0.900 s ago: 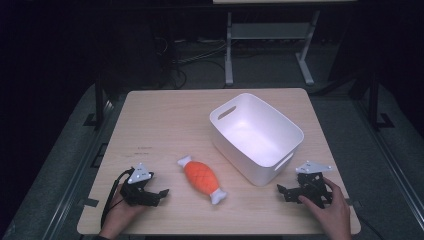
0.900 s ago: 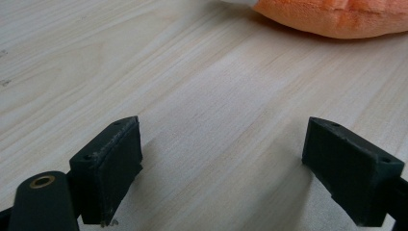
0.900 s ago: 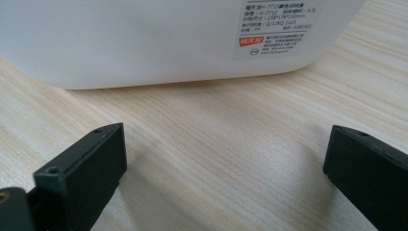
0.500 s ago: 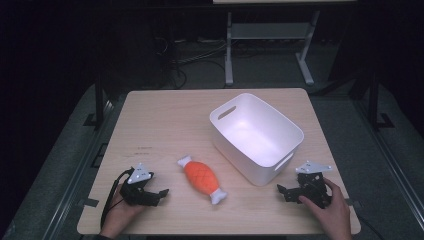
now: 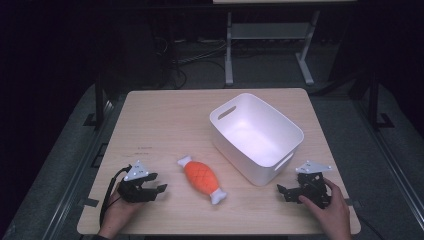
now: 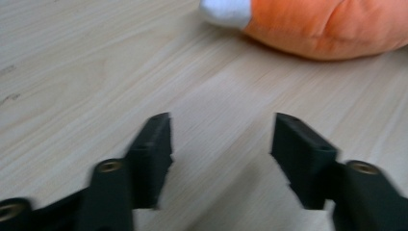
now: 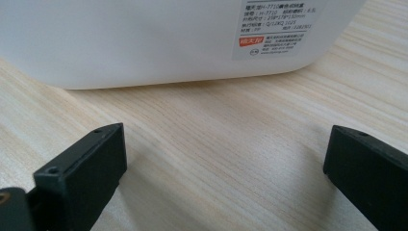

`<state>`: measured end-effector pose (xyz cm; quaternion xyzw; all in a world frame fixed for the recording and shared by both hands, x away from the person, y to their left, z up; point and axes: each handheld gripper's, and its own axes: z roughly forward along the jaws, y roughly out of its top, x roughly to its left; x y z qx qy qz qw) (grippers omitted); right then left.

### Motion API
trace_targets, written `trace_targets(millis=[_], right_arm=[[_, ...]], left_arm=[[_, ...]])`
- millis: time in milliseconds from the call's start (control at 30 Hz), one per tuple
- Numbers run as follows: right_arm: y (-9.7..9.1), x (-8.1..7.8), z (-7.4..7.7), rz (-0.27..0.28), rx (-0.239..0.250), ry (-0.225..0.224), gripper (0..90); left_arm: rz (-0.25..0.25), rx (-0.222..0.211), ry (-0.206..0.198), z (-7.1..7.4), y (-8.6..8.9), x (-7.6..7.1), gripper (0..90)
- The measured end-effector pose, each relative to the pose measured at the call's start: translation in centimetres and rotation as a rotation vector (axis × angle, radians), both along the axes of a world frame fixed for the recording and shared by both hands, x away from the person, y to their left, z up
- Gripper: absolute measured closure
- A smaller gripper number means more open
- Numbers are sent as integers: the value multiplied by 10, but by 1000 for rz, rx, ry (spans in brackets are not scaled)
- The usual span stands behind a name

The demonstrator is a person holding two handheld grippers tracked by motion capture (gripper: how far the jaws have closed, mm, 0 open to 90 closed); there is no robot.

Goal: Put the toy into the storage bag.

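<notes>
An orange plush toy (image 5: 201, 179) with white ends lies flat on the wooden table (image 5: 165, 120), near its front edge. My left gripper (image 5: 159, 190) rests on the table just left of the toy, open, its jaws pointing toward it. In the left gripper view the jaws (image 6: 221, 139) stand apart over bare wood, with the toy (image 6: 327, 24) a little beyond them. My right gripper (image 5: 284, 192) sits at the front right, open wide and pointing left. Its view (image 7: 226, 154) looks along the wood at the near wall of the white bin (image 7: 144, 38).
The white plastic bin (image 5: 250, 167) stands empty on the right half of the table, with a handle slot at each end and a label (image 7: 274, 29) on its near wall. Dark floor, cables and a metal stand (image 5: 270, 45) lie beyond the far edge.
</notes>
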<state>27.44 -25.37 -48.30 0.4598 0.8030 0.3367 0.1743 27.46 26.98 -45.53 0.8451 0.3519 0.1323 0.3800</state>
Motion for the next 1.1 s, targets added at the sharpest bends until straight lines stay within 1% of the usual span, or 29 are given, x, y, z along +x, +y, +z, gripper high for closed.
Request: trace_targets(millis=[67,100,133,200,233,267,300,333,367,467,567,600,633,667,733,767,800,900,1000,1033,1100], right_arm=[[0,0,0,0,0,0,7],[0,0,0,0,0,0,7],[0,0,0,0,0,0,7],[0,0,0,0,0,0,7],[0,0,0,0,0,0,7],[0,0,0,0,0,0,7],[0,0,0,0,0,0,7],[0,0,0,0,0,0,7],[0,0,0,0,0,0,7],[0,0,0,0,0,0,7],[0,0,0,0,0,0,7],[0,0,0,0,0,0,7],[0,0,0,0,0,0,7],[0,0,0,0,0,0,7],[0,0,0,0,0,0,7],[0,0,0,0,0,0,7],[0,0,0,0,0,0,7],[0,0,0,0,0,0,7],[0,0,0,0,0,0,7],[0,0,0,0,0,0,7],[0,0,0,0,0,0,7]], left_arm=[[-17,-20,11,5,-2,1,555],[-17,-20,11,5,-2,1,600],[-39,-29,24,9,-4,2,659],[-56,-26,41,13,-8,4,745],[-70,-12,47,15,-11,5,799],[-81,-6,47,17,-13,6,841],[-81,-6,47,17,-13,6,886],[-99,-7,63,21,-19,8,896],[-99,-7,63,21,-19,8,896],[-157,14,76,28,-30,9,896],[-190,27,83,33,-38,10,897],[-200,27,87,34,-41,10,896],[-200,27,87,34,-41,10,896],[-219,25,94,37,-46,12,897],[-238,21,95,40,-54,13,896],[-238,21,95,40,-54,13,897],[-253,23,94,43,-61,14,897],[-282,22,85,48,-72,15,897],[-300,18,82,52,-83,16,897],[-300,18,82,52,-83,16,897],[-314,18,80,54,-90,17,897]])
